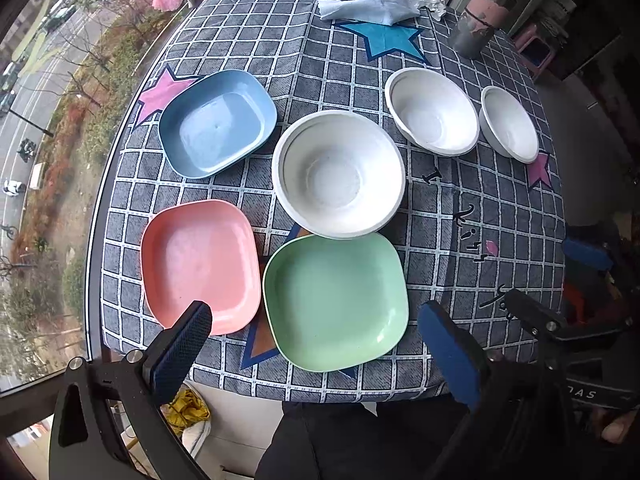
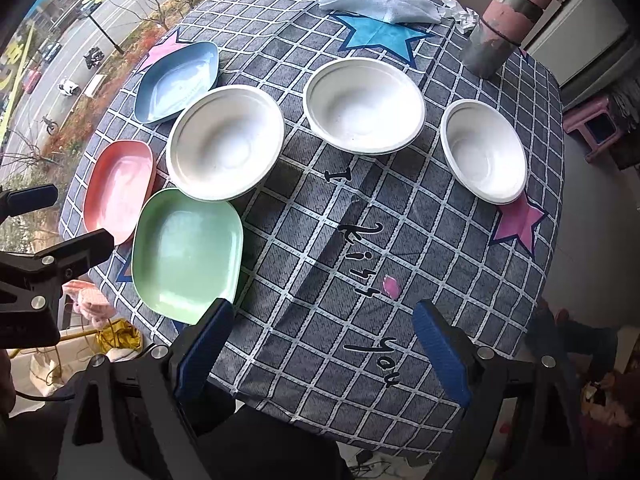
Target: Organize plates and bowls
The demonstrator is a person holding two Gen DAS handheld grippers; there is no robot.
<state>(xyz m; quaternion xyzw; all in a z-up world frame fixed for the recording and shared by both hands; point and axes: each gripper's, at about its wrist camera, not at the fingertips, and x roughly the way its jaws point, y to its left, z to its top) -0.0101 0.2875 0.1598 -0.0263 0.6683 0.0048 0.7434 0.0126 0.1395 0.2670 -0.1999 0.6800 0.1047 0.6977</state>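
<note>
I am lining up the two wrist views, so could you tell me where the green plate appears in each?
Left wrist view: the green plate sits low in the centre, nearest the camera, between the open fingers.
Right wrist view: the green plate lies lower left, beside the left finger.
Shared landmark: the largest white bowl borders its far edge in both.

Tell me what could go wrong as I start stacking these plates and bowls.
The largest white bowl overlaps the green plate's rim, so lifting the plate first could tip it. The pink plate and green plate sit near the table edge and could be nudged off. The smallest bowl stands near the far right edge.
</note>
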